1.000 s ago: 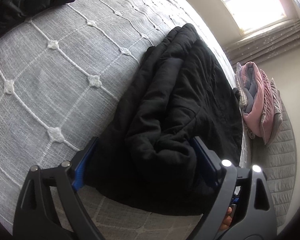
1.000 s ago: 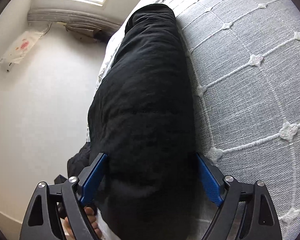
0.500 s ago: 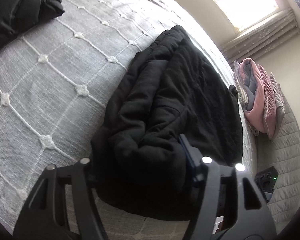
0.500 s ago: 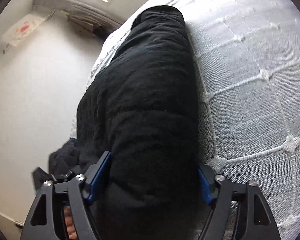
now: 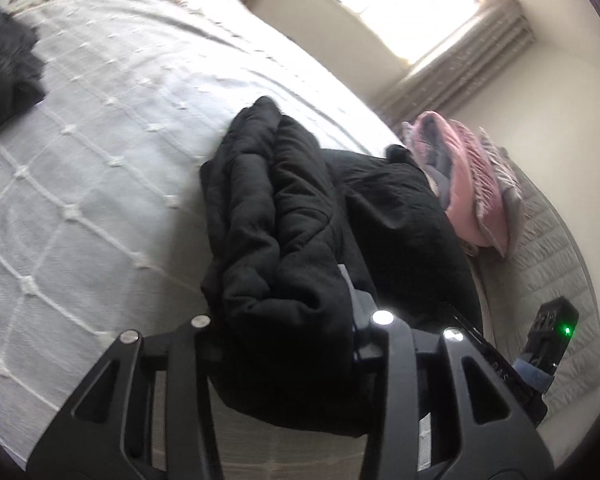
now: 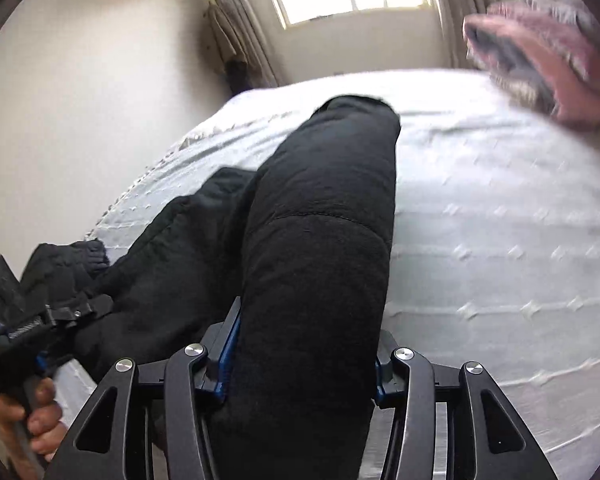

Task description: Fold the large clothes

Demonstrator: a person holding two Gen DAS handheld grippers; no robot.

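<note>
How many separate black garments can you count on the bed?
2: the black padded coat gripped by both tools near the bed's edge, and a dark pile at the left view's far left. More may be hidden.

The left gripper point(image 5: 284, 312) is clamped on a thick bundled fold of the black padded garment point(image 5: 284, 216), which lies on the bed point(image 5: 84, 184) with its white diamond-stitched cover. Beyond the garment, towards the window point(image 5: 396, 0), a folded pink blanket point(image 5: 468, 184) rests near the bed's edge. A small black device point(image 5: 548, 340) with a green light sits just right of the garment's near end
</note>
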